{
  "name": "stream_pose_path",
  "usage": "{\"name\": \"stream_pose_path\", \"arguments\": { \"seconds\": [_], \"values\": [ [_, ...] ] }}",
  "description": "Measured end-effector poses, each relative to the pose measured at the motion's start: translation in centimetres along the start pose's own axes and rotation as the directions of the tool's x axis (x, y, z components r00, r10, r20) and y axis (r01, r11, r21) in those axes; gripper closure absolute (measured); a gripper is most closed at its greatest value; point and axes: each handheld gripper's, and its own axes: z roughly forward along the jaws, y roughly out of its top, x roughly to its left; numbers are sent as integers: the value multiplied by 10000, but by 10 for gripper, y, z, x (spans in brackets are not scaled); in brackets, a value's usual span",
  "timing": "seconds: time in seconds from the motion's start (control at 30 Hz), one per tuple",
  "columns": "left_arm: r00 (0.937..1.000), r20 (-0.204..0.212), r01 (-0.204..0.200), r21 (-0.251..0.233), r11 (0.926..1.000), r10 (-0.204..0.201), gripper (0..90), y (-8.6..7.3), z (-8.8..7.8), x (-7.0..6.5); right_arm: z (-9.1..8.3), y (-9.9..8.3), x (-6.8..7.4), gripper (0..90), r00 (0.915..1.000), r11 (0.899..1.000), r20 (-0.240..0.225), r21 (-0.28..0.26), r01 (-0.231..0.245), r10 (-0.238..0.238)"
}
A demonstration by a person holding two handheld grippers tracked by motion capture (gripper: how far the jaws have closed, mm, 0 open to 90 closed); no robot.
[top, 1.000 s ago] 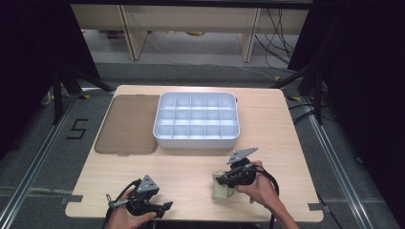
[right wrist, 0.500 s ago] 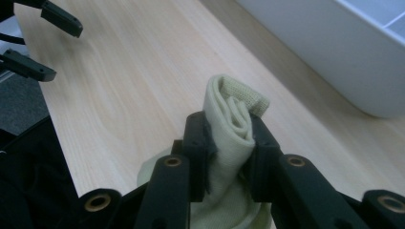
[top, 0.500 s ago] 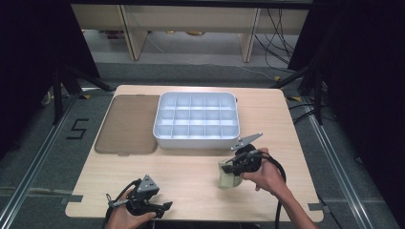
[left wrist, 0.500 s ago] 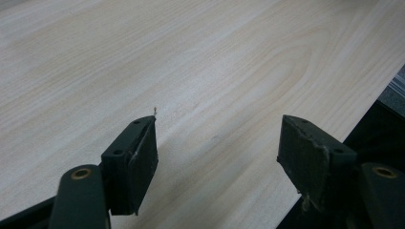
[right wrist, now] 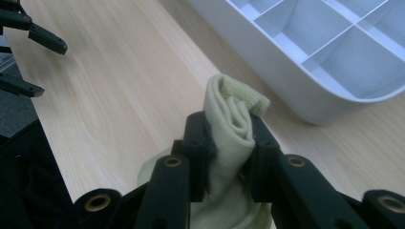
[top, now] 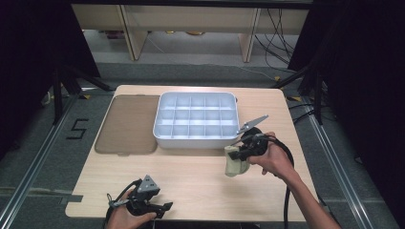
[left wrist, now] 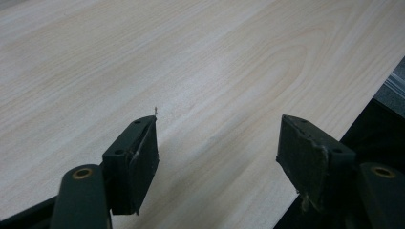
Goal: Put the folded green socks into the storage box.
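pinching a rolled cloth [right wrist: 228,129] between its jaws, the right hand-held gripper [right wrist: 228,143].

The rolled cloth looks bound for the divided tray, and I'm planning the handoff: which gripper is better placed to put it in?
Right. The right gripper already clamps the rolled cloth beside the tray; the left gripper sits open at the table's near edge.

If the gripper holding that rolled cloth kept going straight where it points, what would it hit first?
Probably the white tray's near wall: the right gripper, shut on the rolled cloth, points toward it, though depth is unclear.
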Motion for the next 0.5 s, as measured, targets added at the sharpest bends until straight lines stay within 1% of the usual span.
{"name": "stream_pose_path", "arguments": {
  "seconds": [0.03,0.07,0.1,0.13,0.17,0.27,0.3,0.37,0.4,0.43,0.47,0.5],
  "values": [
    [10000,8,-30,30,10000,30,297,0,0,0,-2,2,-2,744,10000,10000,92,0,31,-31],
    [10000,-30,-2,39,10000,2,297,0,0,0,-3,3,-3,744,10000,10000,23,29,-70,70],
    [10000,-27,-11,55,10000,11,297,0,0,0,-6,4,-4,744,9995,9997,224,114,-233,230],
    [10000,-23,-8,44,10000,8,297,0,0,0,-6,6,-6,744,9999,10000,152,-43,59,-58],
    [10000,-24,-19,40,10000,19,296,0,0,0,-8,7,-6,744,9999,10000,137,50,-85,85],
    [10000,56,-51,59,10000,50,295,0,0,0,-14,12,-10,744,9989,9995,376,180,-276,270],
    [10000,55,-72,37,10000,72,296,0,0,0,-14,13,-11,744,9995,9998,254,107,-184,181],
    [9999,43,109,13,9999,-109,291,0,0,-1,-17,16,-14,744,9992,9996,306,103,-269,266],
    [9999,-23,101,22,9999,-101,291,0,1,-1,-18,18,-16,744,9993,9999,354,-14,-103,103],
    [10000,-39,84,39,10000,-83,289,-1,1,-1,-20,20,-16,744,9986,9992,364,135,-382,377],
    [10000,-29,78,38,10000,-77,289,-1,1,-1,-21,21,-18,744,9990,9997,361,65,-256,253],
    [10000,-39,74,44,10000,-74,289,0,1,-1,-22,23,-17,744,9983,9989,385,157,-447,441]
  ]
}}
